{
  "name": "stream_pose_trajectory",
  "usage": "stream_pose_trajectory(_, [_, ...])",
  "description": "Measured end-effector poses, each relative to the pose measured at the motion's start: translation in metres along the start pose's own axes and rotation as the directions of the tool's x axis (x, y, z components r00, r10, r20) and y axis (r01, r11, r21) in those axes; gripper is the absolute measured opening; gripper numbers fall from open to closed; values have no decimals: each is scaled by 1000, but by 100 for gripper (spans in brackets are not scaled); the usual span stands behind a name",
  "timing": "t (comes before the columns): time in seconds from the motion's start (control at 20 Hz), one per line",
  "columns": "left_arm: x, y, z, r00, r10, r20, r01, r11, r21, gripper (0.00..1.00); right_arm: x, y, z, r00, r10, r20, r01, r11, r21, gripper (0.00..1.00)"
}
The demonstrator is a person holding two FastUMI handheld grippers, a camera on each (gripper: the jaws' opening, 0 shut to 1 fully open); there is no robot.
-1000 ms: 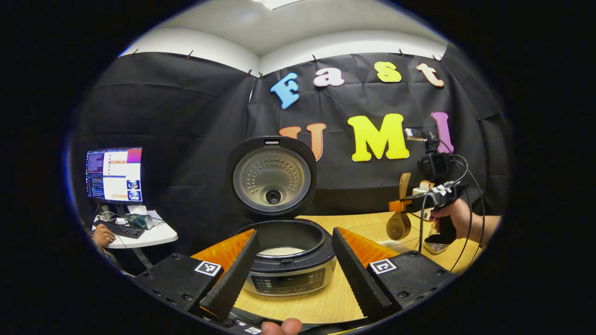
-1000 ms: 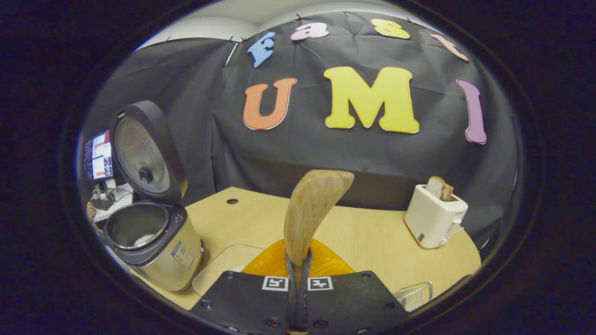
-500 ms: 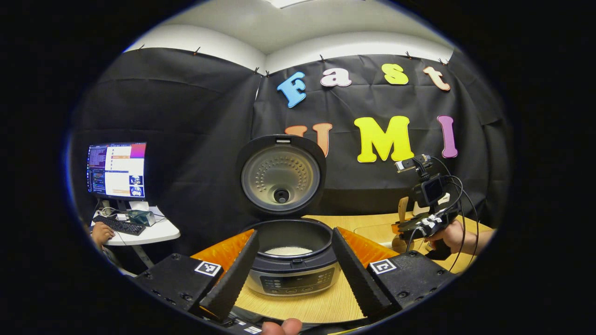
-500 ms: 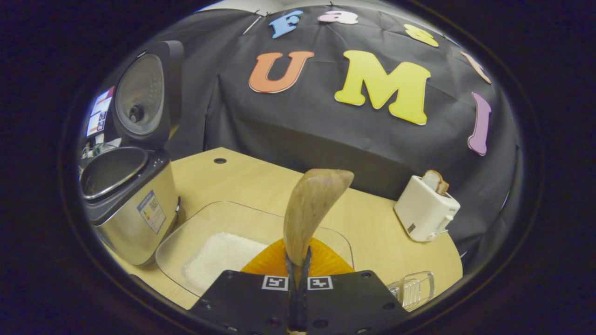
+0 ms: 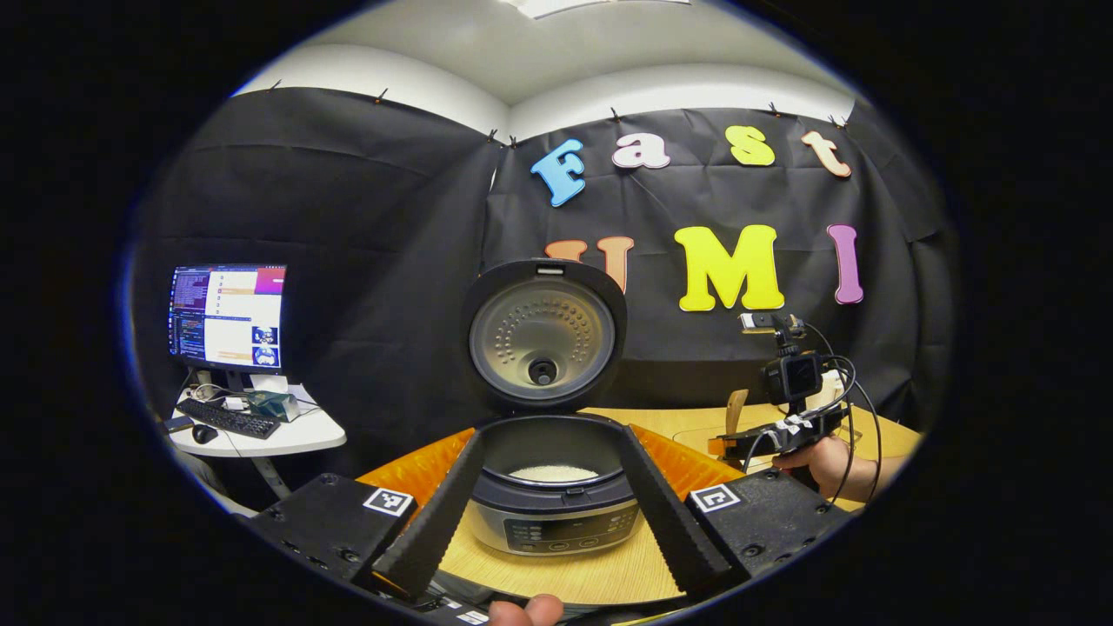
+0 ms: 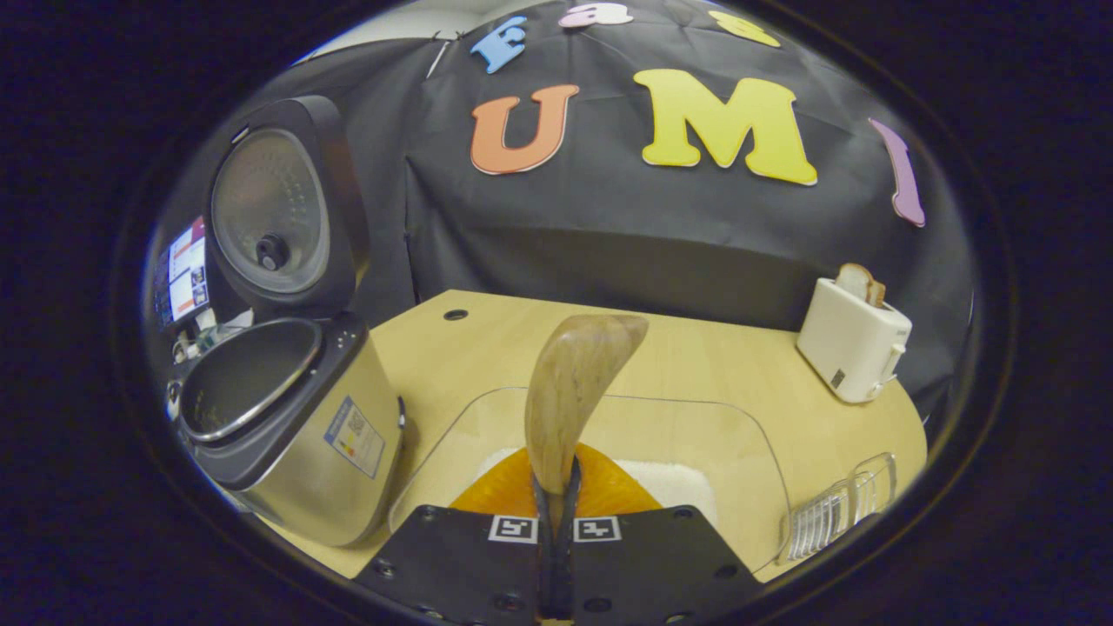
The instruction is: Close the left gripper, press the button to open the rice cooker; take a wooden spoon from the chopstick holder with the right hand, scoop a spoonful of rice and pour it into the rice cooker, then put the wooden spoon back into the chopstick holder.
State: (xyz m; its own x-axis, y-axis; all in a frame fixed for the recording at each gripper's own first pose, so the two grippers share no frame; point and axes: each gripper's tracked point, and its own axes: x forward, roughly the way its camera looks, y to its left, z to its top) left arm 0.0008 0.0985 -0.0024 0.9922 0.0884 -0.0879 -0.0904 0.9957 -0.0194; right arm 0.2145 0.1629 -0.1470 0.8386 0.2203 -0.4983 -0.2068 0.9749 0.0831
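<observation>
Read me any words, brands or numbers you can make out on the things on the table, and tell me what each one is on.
None can be read.
Sticker on the side of the rice cooker: too small to read.
Front panel of the rice cooker: blurred.
Mark on the toaster: too small to read.
Square black-and-white tags: patterns, no words.

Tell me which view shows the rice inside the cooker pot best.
Left gripper view: it looks over the front rim of the rice cooker into the pot, where the rice lies as a white patch on the bottom. The right gripper view sees the cooker from the side, with the pot's interior mostly dark.
</observation>
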Motion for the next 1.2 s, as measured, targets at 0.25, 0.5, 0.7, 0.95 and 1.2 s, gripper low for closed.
stream_pose_trajectory(0.25, [1,8,-2,1000,17,-8,-17,1000,-2,100,2,6,2,999,54,-9,-52,985,163,0])
stream_pose_trajectory(0.5, [0,6,-1,1000,10,-7,-10,1000,-8,100,2,-9,10,993,121,12,-115,906,407,0])
stream_pose_trajectory(0.7, [0,4,-1,1000,6,-7,-6,1000,-5,100,1,-31,20,985,162,58,-165,794,584,0])
stream_pose_trajectory(0.95, [-1,6,-1,1000,15,-6,-15,1000,0,100,-17,-72,44,973,131,192,-228,693,684,0])
stream_pose_trajectory(1.2, [-1,6,0,1000,18,-2,-18,1000,-2,100,-32,-86,56,956,164,243,-293,566,770,0])
